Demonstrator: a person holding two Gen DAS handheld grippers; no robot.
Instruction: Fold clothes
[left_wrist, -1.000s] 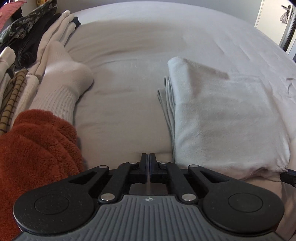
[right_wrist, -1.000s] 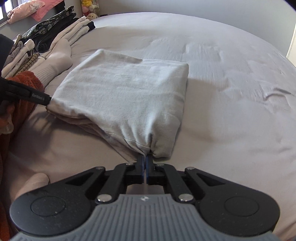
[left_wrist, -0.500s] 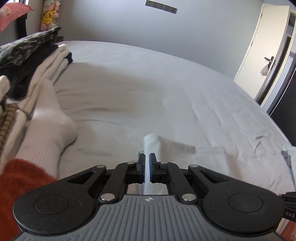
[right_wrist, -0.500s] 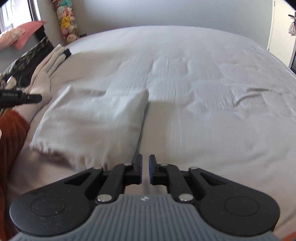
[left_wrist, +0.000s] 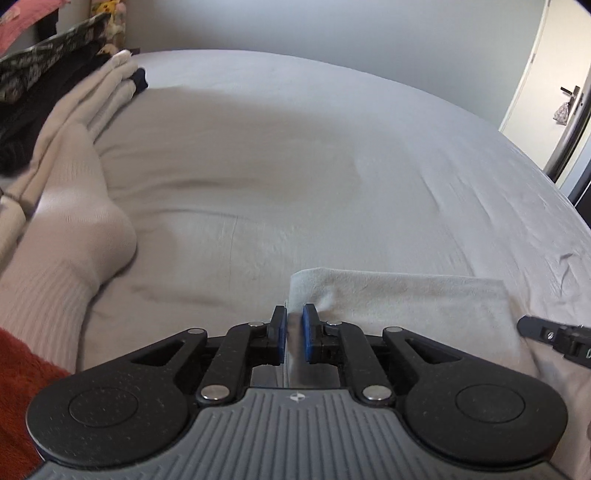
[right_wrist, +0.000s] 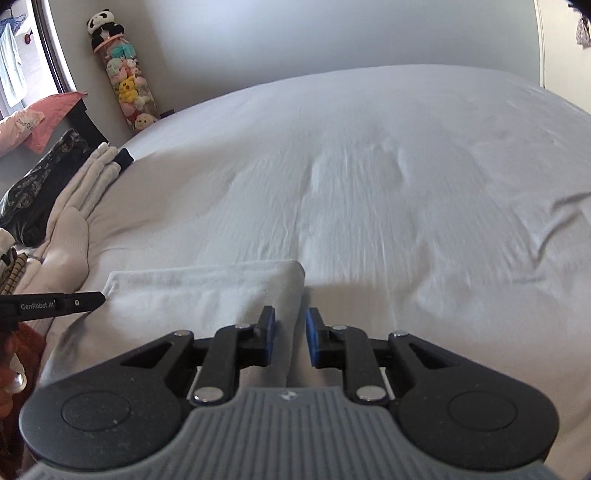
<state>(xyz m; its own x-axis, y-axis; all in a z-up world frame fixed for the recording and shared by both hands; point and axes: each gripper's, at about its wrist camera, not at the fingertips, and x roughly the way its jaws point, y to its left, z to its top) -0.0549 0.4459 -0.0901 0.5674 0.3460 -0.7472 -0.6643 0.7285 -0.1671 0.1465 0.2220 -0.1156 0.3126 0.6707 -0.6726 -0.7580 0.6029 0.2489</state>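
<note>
Bed (right_wrist: 369, 177): wide mattress under a pale grey sheet, lightly creased — the work surface for the whole scene, soft and yielding under load.
Side pile (left_wrist: 55, 110): cream, dark and patterned clothes along the left edge of the bed, with a white ribbed sock (left_wrist: 74, 236) lying nearest; judged not yet sorted.
Folded cloth (right_wrist: 207, 291): pale grey garment lying flat on the sheet at the near edge, folded into a thick rectangle, between the two tools.
Handling: judged light, soft and limp; layers will slide apart if lifted by one corner. Take hold at both near corners, pinching all layers together.
Containers: one clear tube of plush toys (right_wrist: 127, 88) stands in the far corner, a panda on top; no basket or bin is visible for the clothes.
Right gripper (right_wrist: 290, 338): jaws have just been opening and stand narrowly apart — the cloth's edge runs between them, pads not pressing it.
Left gripper (left_wrist: 294, 334): jaws have just been opening to a slim gap; cloth corner sits in it, released.
</note>
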